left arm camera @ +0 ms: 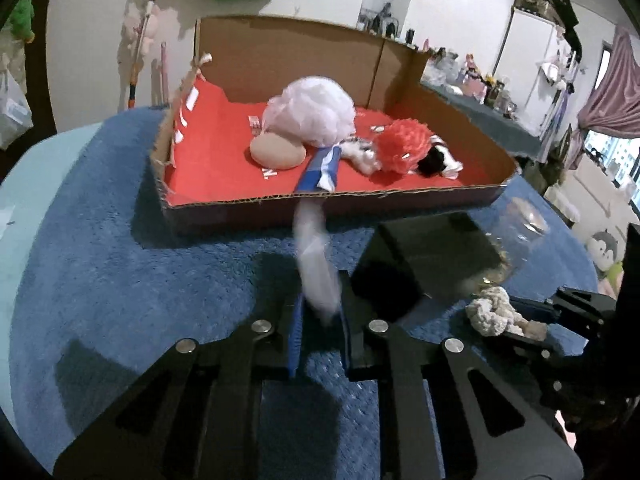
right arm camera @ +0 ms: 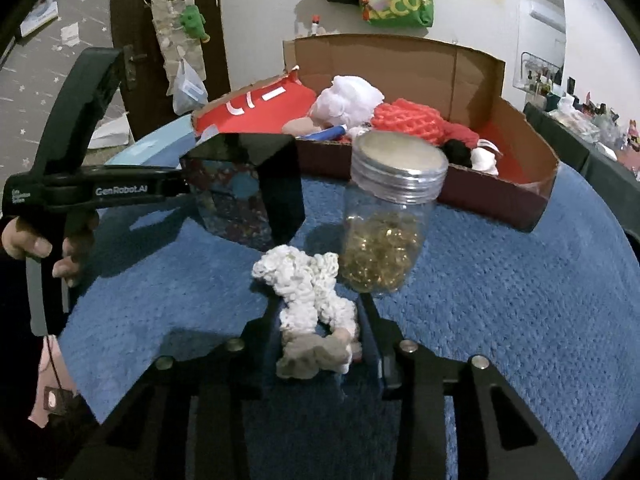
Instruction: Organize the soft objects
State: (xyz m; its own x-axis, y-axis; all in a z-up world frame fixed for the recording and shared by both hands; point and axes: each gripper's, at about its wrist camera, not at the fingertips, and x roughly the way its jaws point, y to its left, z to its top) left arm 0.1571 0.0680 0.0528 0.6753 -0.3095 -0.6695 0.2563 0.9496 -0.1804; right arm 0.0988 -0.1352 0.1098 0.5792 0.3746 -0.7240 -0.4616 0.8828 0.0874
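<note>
2 grippers work over a blue carpeted table (right arm camera: pixel 500 300) where 1 cardboard tray (left arm camera: pixel 280 208) with a red floor sits along the far edge, already holding 1 white mesh puff (left arm camera: pixel 316 110), 1 red mesh puff (left arm camera: pixel 402 146), 1 tan pad (left arm camera: pixel 278 152), 1 blue-and-white cloth (left arm camera: pixel 320 168) and 1 black-and-white plush (left arm camera: pixel 436 162). Nearer the middle stand 1 black box (right arm camera: pixel 248 196) and 1 clear jar (right arm camera: pixel 390 220) with a metal lid and gold pieces inside, neither of them soft. The right gripper (right arm camera: pixel 320 332) is clamped on 1 cream crocheted piece (right arm camera: pixel 312 304), held just in front of the jar. The left gripper (left arm camera: pixel 320 312) has its jaws close together on 1 white strip of fabric (left arm camera: pixel 316 268), blurred, which reaches toward the tray's near wall; whether it joins the blue-and-white cloth cannot be told. Judged from this, both pieces are bound for the tray; each is best lifted clear of the near wall before release, the crocheted piece steered wide of the jar so it is not tipped, and set on bare red floor at the tray's left side.
</note>
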